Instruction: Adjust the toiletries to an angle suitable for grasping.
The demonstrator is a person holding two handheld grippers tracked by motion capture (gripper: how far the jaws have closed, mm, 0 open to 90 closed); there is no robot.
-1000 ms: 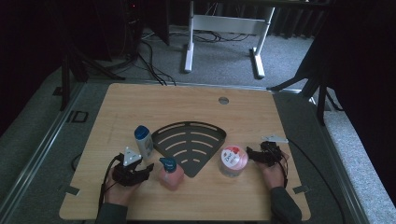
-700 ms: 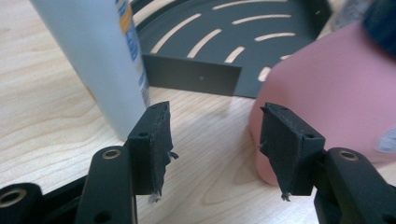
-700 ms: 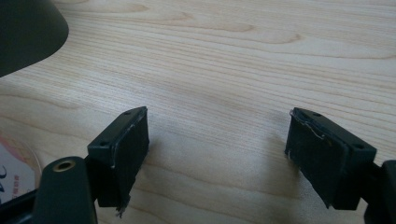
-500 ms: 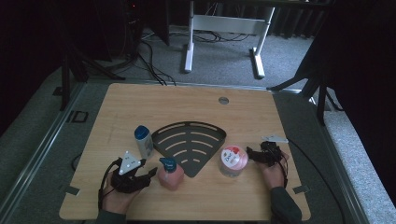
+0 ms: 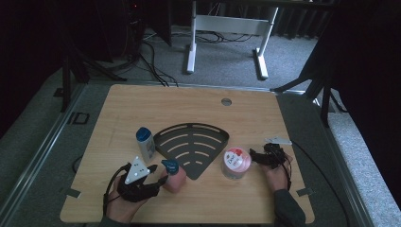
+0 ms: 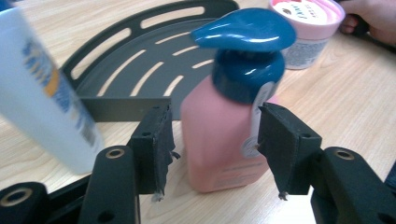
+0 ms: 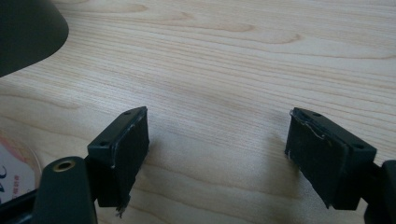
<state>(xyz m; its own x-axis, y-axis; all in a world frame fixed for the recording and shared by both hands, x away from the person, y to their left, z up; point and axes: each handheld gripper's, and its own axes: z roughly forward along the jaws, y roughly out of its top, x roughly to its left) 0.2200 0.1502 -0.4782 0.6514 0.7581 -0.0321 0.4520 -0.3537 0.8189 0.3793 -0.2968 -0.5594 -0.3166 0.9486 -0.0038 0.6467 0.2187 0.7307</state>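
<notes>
pink tub (image 6: 306, 18) lid: I see dark lettering along its rim, too blurred for me to read.
white bottle (image 6: 44, 93) label: blue and orange print, no word I can make out.
pink pump bottle (image 6: 224, 135) sticker: fine print, unreadable to me.

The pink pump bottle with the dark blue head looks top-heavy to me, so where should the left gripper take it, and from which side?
Probably on the flat pink body of the pink pump bottle, below the blue pump head. The left gripper already faces it from the person's side, jaws either side of the body. The upright pose and straight walls suit a level squeeze; the overhanging spout would slip.
</notes>
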